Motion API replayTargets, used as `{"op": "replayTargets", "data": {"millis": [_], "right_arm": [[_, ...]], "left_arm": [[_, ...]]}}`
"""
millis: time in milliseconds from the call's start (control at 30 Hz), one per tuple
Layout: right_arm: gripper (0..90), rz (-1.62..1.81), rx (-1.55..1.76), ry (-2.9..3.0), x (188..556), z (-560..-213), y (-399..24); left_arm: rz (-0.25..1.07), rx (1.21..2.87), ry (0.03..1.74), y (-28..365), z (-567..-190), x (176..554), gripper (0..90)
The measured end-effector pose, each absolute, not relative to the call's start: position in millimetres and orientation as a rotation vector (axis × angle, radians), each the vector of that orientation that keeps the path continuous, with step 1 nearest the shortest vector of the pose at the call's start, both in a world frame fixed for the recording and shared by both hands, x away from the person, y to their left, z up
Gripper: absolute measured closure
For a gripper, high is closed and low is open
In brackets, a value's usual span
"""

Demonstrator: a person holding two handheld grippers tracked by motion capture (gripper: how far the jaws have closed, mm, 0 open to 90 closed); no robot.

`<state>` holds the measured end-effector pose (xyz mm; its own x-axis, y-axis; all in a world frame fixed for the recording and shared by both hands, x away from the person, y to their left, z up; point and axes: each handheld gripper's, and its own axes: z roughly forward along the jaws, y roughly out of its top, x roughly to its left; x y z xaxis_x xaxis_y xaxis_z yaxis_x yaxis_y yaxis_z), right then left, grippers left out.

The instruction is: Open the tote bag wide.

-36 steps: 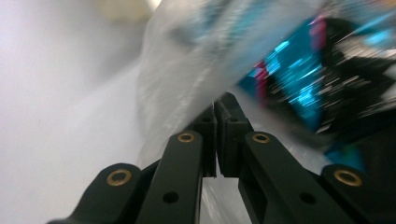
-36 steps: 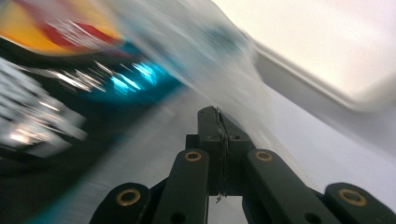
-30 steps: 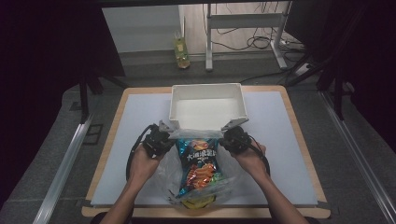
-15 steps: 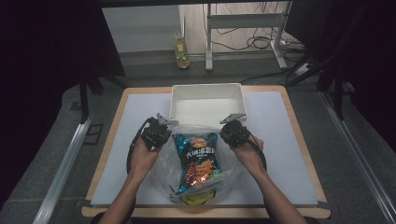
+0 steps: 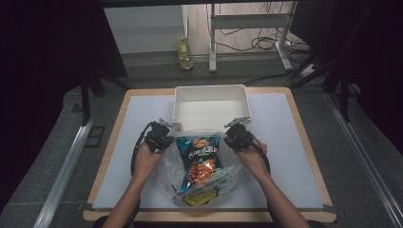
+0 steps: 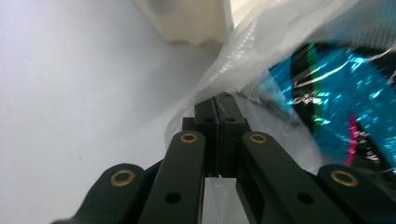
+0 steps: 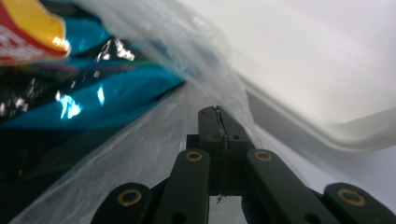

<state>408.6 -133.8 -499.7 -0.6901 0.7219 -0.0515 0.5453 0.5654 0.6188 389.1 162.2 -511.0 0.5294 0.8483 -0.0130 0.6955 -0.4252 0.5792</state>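
In the high view a clear plastic bag (image 5: 202, 183) lies on the tabletop (image 5: 290, 142) at 6 o'clock of the white bin (image 5: 210, 103), with a blue chips packet (image 5: 199, 156) inside. The left gripper (image 5: 161, 135) is closed on the bag's edge at 9 o'clock, the right gripper (image 5: 235, 134) on the edge at 3 o'clock. The left gripper view shows the thin film (image 6: 219, 74) pinched between the pressed jaws, with a bin corner (image 6: 191, 21) just behind. The right gripper view shows the same pinch on the film (image 7: 140, 149), and the bin wall (image 7: 327, 70) stands close beside.
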Motion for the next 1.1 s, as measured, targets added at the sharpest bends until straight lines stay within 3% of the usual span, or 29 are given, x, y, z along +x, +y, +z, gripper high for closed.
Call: {"op": "replayTargets", "data": {"millis": [500,833,1033,1100], "right_arm": [[88.9,0.829,1.027,2.591,387,-515,-142],[88.9,0.818,1.000,2.635,359,-513,-161],[88.9,0.772,0.956,2.671,344,-507,-168],[88.9,0.846,0.972,2.642,343,-497,-169]], "left_arm": [[0.251,2.302,1.133,143,-523,371,89.4],[0.073,2.312,1.026,146,-524,342,89.3],[0.302,2.226,1.009,159,-498,320,88.4],[0.323,2.186,0.991,163,-488,314,88.5]]}}
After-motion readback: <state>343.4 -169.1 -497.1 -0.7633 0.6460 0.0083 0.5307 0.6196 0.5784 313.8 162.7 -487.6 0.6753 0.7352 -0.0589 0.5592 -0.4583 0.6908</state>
